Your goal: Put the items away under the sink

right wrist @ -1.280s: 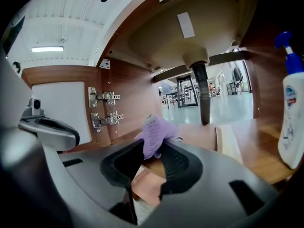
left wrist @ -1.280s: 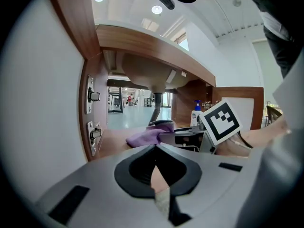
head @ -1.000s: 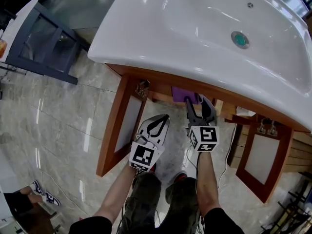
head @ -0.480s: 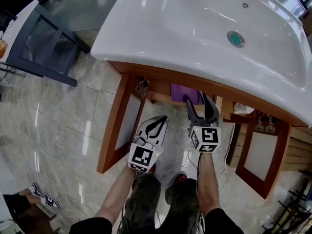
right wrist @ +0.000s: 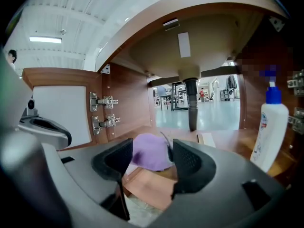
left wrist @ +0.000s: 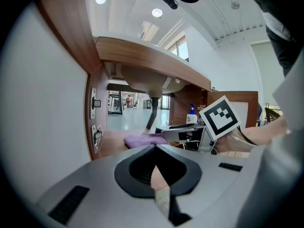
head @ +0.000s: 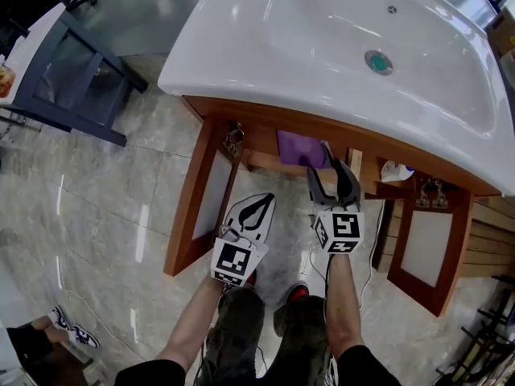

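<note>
A purple cloth [head: 300,148] lies on the floor of the open wooden cabinet under the white sink [head: 338,47]. A white pump bottle [head: 397,171] with a blue top stands upright at the cabinet's right side. My right gripper [head: 334,175] is open in front of the cabinet's mouth, empty, its jaws pointing at the cloth [right wrist: 148,159]. The bottle [right wrist: 268,127] is to the right of that gripper [right wrist: 153,148]. My left gripper [head: 256,210] is shut and empty, held lower and to the left, outside the cabinet. In the left gripper view [left wrist: 154,151] the cloth [left wrist: 142,139] lies ahead.
Both cabinet doors stand open, the left door [head: 201,203] and the right door [head: 426,252]. The black drain pipe [right wrist: 191,103] comes down at the cabinet's middle. A small tan block [right wrist: 205,138] lies near the pipe. Polished tile floor [head: 105,207] spreads to the left.
The head view has shifted, so more of the cabinet's inside shows, with the bottle now visible. Both grippers have stayed almost where they were; the right stays open.
</note>
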The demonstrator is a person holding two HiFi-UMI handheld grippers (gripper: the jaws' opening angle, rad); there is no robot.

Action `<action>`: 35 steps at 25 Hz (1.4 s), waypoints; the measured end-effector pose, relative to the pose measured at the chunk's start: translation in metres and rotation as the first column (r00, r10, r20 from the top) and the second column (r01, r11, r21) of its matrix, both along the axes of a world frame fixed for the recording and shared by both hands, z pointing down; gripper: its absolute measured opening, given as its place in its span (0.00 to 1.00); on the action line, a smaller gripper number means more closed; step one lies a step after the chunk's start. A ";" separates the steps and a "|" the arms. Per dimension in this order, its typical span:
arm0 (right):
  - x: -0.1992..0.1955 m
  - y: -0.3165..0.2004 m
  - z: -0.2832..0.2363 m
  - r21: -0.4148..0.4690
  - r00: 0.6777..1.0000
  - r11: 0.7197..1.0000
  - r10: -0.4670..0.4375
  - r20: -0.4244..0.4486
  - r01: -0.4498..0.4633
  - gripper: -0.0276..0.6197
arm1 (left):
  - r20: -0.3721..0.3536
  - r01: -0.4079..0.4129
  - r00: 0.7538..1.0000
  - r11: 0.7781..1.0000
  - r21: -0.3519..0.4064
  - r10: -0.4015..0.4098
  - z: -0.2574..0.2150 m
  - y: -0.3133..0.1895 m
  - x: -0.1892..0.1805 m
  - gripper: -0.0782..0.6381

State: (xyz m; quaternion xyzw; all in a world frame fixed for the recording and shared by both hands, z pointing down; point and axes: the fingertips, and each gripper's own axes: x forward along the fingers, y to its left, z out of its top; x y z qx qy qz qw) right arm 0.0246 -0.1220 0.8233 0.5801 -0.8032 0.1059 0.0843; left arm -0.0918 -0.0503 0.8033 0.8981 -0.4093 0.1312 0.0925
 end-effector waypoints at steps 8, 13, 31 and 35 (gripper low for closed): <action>-0.001 0.023 -0.027 -0.017 1.000 1.000 -0.015 0.016 0.015 0.45 | 0.002 -0.005 1.000 1.000 -0.013 0.005 -0.028 0.014 -0.003 0.12; -0.002 0.046 -0.056 -0.030 1.000 0.999 -0.017 0.013 0.017 0.37 | -0.001 -0.006 1.000 1.000 -0.024 0.006 -0.062 0.024 -0.003 0.12; 0.026 0.097 -0.224 -0.013 0.998 0.998 0.065 -0.022 -0.066 0.12 | -0.007 -0.072 0.997 0.997 0.021 0.072 -0.238 0.040 0.018 0.12; 0.035 0.099 -0.276 0.017 0.996 0.996 0.084 -0.026 -0.083 0.11 | -0.011 -0.090 0.996 0.995 0.040 0.091 -0.283 0.039 0.027 0.12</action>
